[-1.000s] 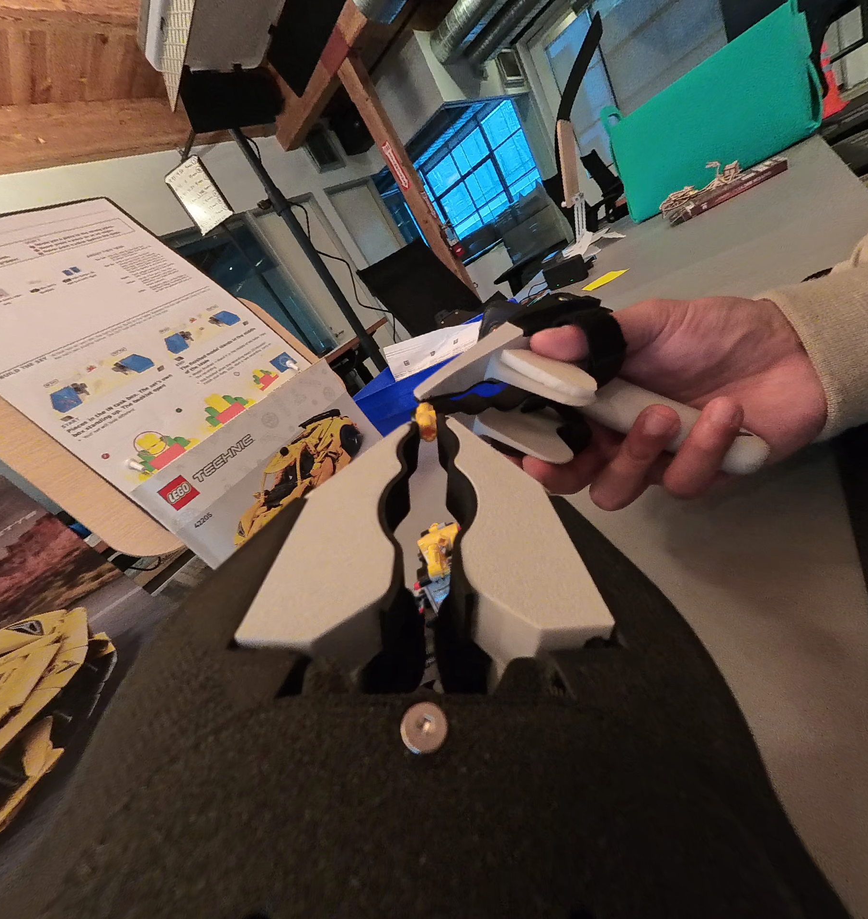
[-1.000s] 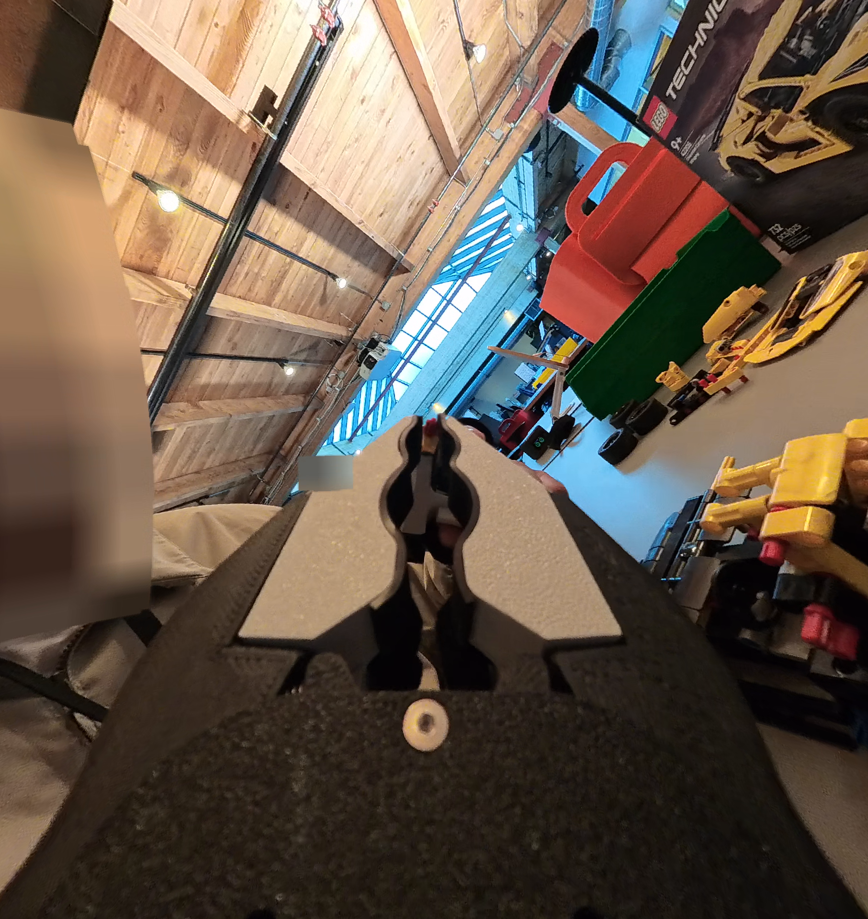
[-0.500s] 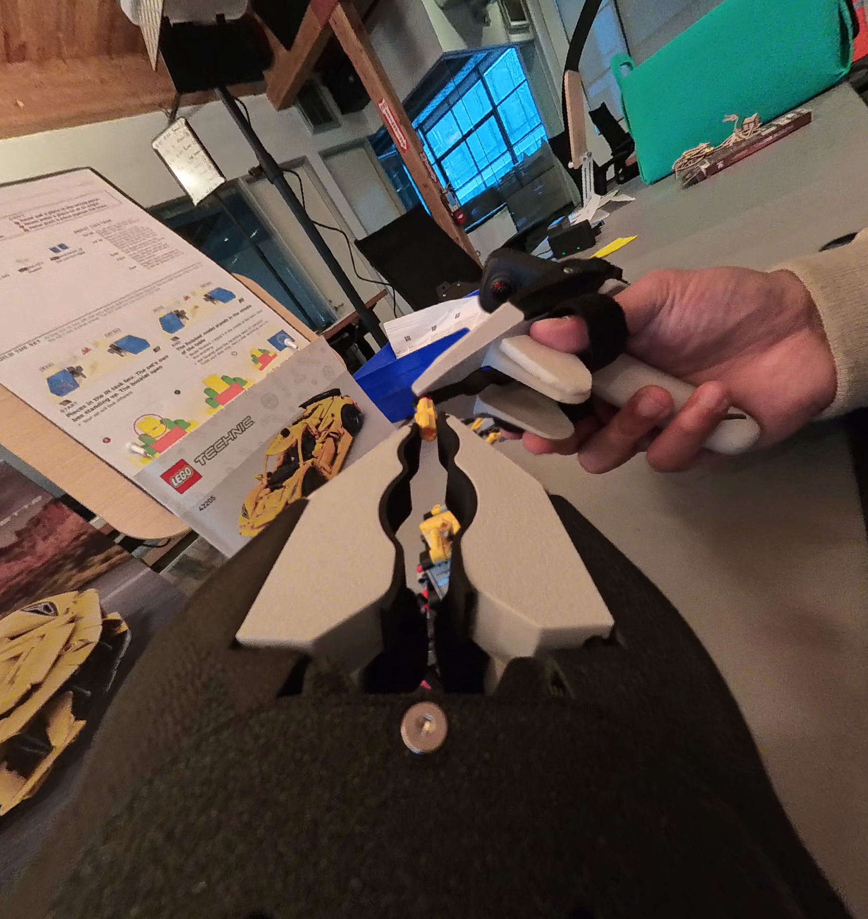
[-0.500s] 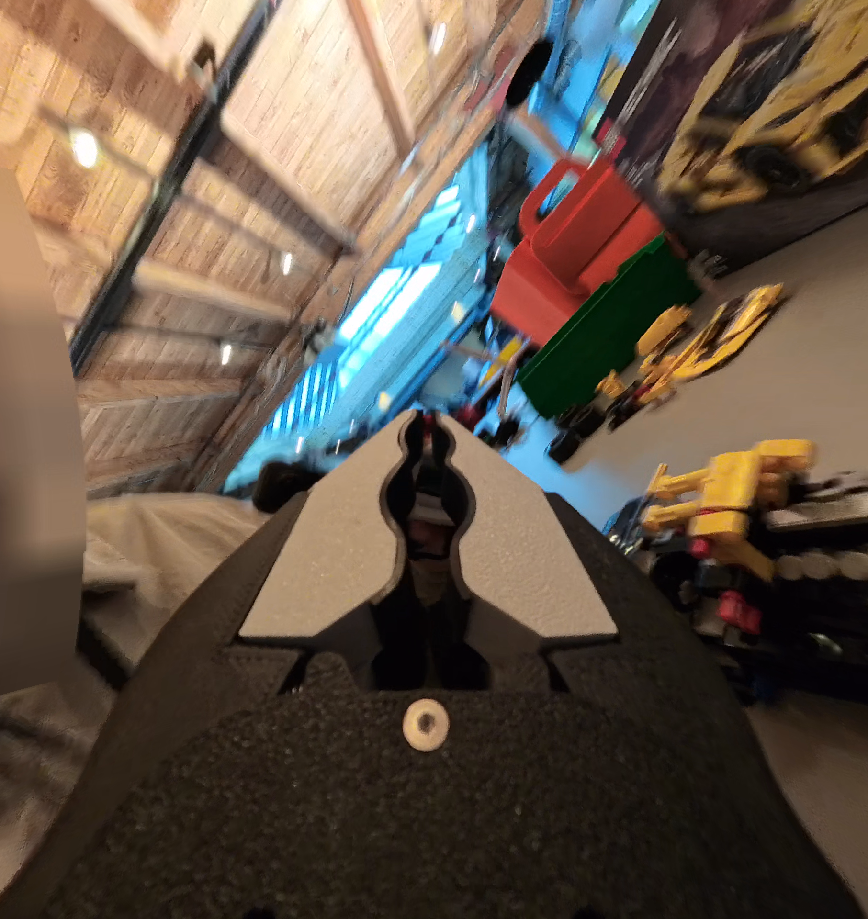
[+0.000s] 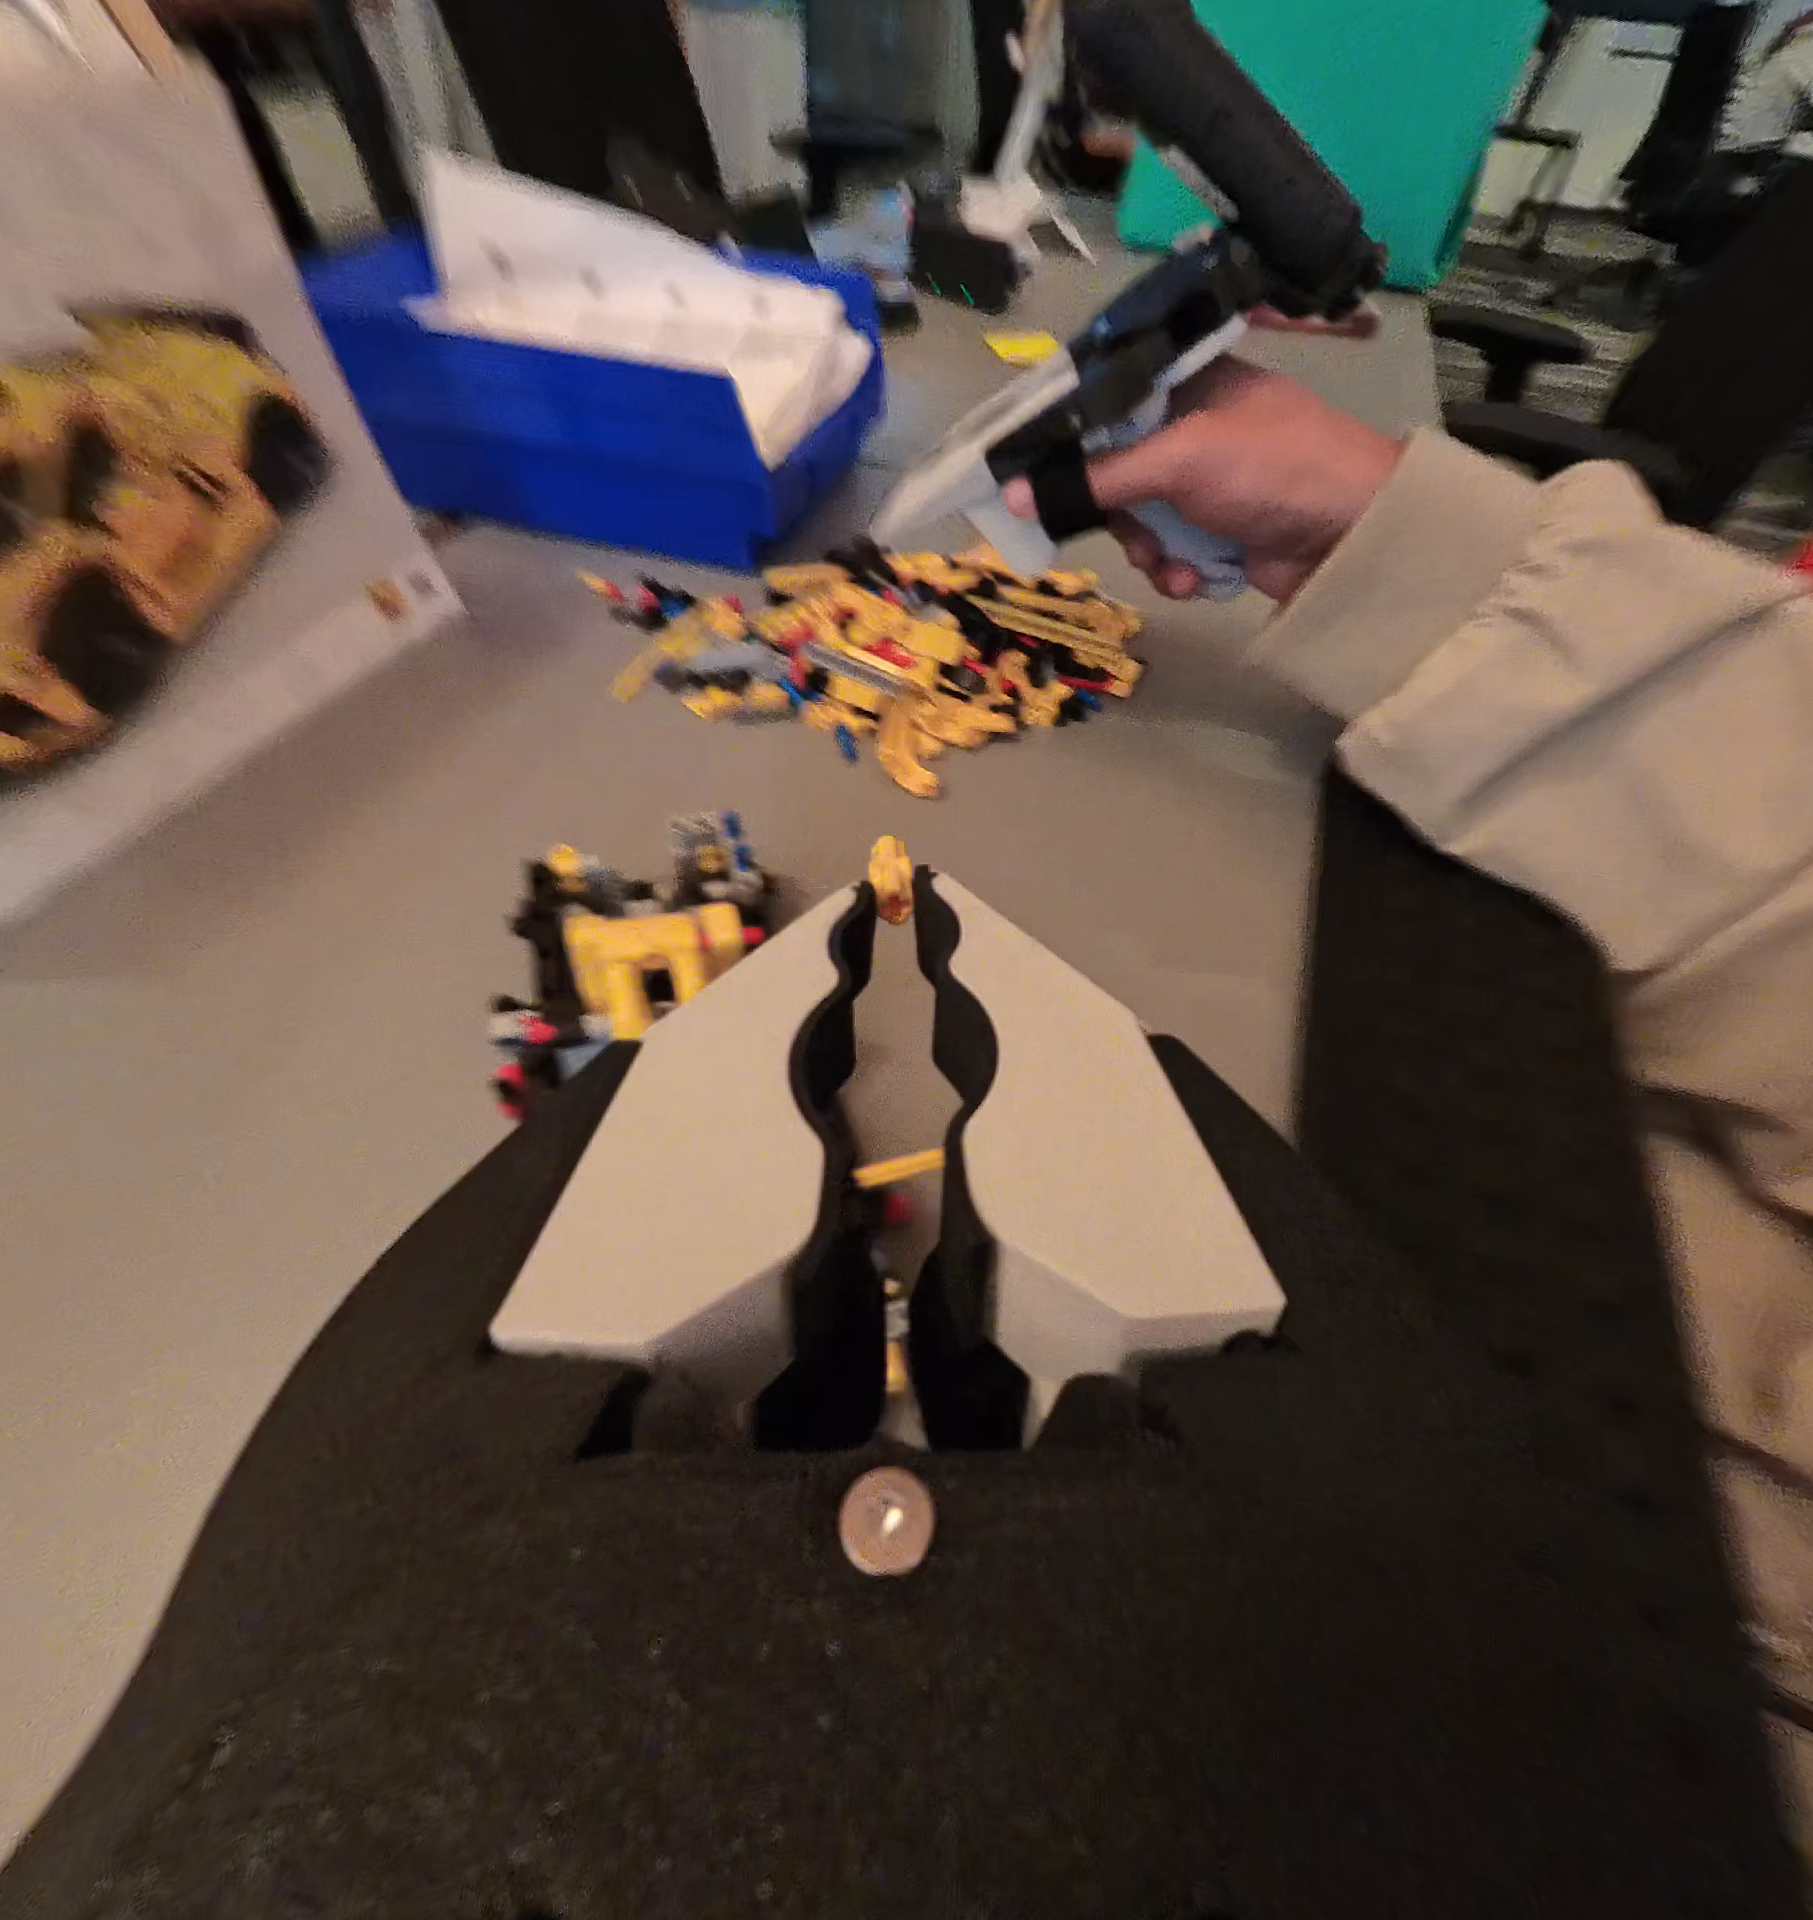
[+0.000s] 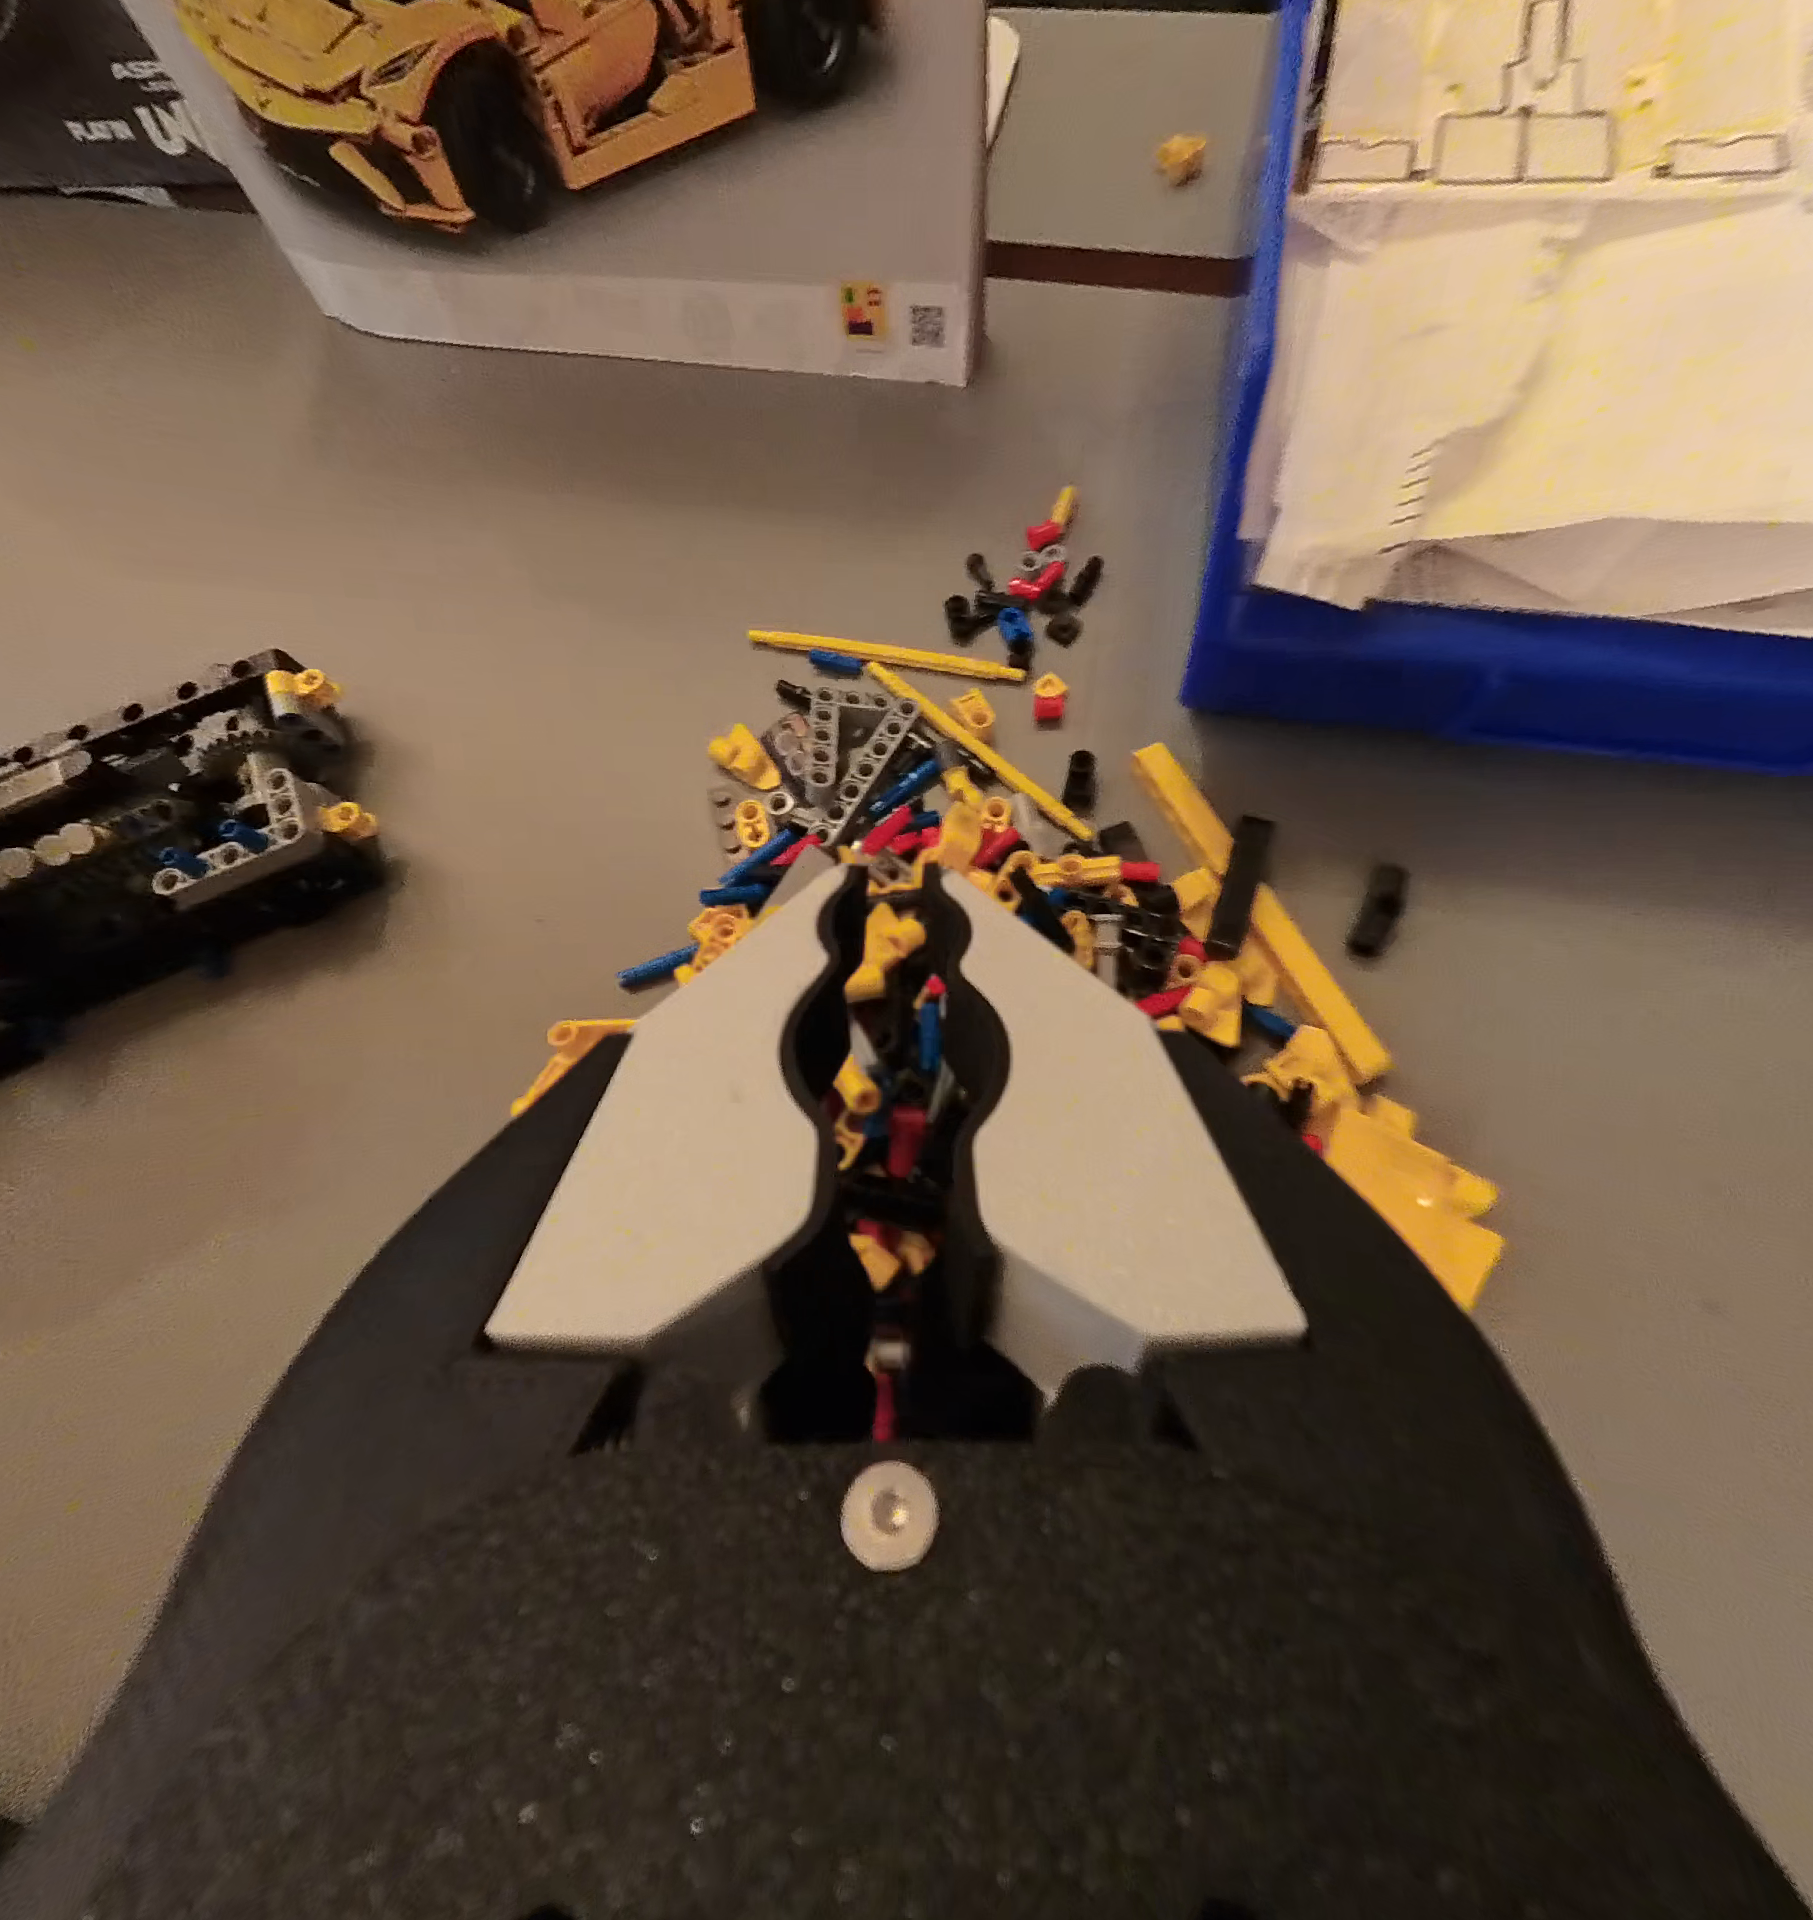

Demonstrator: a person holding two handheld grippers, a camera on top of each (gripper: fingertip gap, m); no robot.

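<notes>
My left gripper (image 5: pixel 889 891) is shut on a small yellow brick piece (image 5: pixel 889 878) pinched at its tips, above the grey table. A partly built black and yellow model (image 5: pixel 632 961) sits just left of the tips. My right gripper (image 6: pixel 894 881) hangs low over a pile of loose yellow, black, red and blue pieces (image 6: pixel 1089 883). Its jaws stand a narrow gap apart and I see nothing held between them. In the left wrist view a hand (image 5: pixel 1245 499) holds the right gripper (image 5: pixel 959 499) over the far side of the same pile (image 5: pixel 881 655).
A blue bin (image 6: pixel 1504 675) filled with white paper sheets (image 6: pixel 1556 364) stands right of the pile. A box with a yellow car picture (image 6: pixel 621 156) stands behind. The partly built model (image 6: pixel 154 821) lies left. A lone black piece (image 6: pixel 1378 909) lies right of the pile. The gap from one gripper's tips to the other's is roughly 25 centimeters.
Both views have swung down from the room to the table. The right gripper has moved away from the left one to the pile, and its jaws stand wider. The left still pinches the yellow piece.
</notes>
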